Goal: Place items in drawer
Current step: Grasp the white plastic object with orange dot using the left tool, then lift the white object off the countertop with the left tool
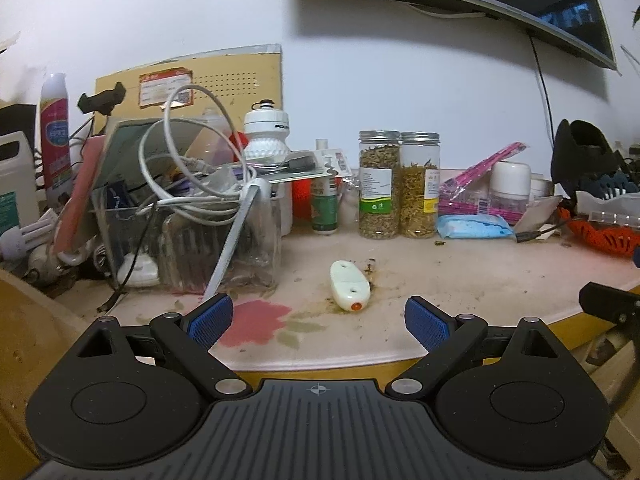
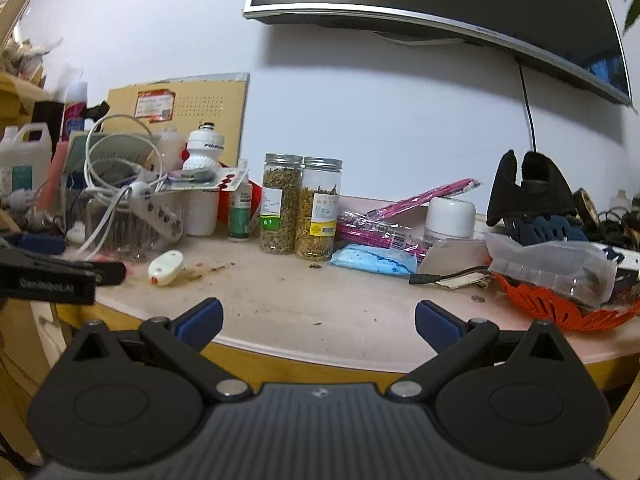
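Left wrist view looks along the left gripper (image 1: 318,322), whose blue-padded fingers stand wide apart with nothing between them, squared up on a small white oval device (image 1: 347,291) with an orange tip that lies flat on the pink countertop (image 1: 480,280), alone in the bare patch ahead of the clutter; that alignment suggests it is the item about to be picked for the drawer. In the right wrist view the right gripper (image 2: 318,320) is likewise spread and empty, held back at the counter's front edge, probably waiting its turn or free to deal with the drawer. From there the white device (image 2: 165,268) sits off to the left, with the dark body of the other gripper just beside it. Behind, two clear jars of dried herbs (image 1: 398,184) stand touching each other, a white sports bottle (image 1: 266,134) rises behind a clear bin tangled with white cable (image 1: 188,168), and an orange basket (image 2: 560,304) holds bagged odds and ends at the right. No drawer shows in either view; it presumably lies below the counter edge, out of frame. What the white device actually is cannot be made out, and the jar labels are too small to read.
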Action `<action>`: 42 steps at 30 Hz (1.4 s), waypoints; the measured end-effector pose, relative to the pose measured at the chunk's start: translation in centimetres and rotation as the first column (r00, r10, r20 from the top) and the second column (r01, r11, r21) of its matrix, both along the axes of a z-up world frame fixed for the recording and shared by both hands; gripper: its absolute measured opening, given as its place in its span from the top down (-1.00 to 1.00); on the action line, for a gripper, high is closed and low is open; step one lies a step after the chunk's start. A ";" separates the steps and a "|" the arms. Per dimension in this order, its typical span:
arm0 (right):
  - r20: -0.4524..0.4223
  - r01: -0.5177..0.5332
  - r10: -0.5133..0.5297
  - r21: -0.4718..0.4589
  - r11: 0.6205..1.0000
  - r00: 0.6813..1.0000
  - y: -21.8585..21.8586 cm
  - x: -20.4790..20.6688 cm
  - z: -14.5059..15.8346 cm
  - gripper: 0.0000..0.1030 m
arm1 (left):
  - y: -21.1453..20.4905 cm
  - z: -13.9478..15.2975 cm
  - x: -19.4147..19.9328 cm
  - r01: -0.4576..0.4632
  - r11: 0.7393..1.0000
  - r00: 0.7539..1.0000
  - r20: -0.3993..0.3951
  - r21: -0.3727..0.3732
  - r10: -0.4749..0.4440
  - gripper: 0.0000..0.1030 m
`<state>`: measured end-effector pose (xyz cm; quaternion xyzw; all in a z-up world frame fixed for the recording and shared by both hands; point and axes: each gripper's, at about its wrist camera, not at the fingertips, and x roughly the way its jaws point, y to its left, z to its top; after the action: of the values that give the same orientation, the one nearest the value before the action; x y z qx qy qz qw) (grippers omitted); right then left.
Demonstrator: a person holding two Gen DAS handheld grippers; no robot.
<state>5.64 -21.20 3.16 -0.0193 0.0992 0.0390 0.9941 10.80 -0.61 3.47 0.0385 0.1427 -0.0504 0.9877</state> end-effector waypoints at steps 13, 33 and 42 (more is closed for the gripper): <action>0.007 -0.026 0.025 0.033 0.999 1.000 0.2 0.7 -0.2 -0.99 | -1.2 -1.5 5.1 0.064 0.998 0.998 0.006 0.009 -0.064 -0.82; 0.010 -0.056 0.056 0.042 0.998 0.998 0.2 0.5 -0.2 -0.99 | -1.8 -2.6 7.9 0.091 0.996 0.996 -0.016 -0.001 -0.091 0.41; 0.003 -0.050 0.050 0.019 0.999 0.999 0.1 0.5 -0.5 -0.99 | -2.0 -2.0 6.7 0.115 0.993 0.993 -0.002 0.012 -0.115 0.41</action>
<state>6.12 -21.05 2.67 -0.0123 0.0968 0.0649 0.9931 17.49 -2.64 1.48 0.0525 0.1413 -0.1064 0.9828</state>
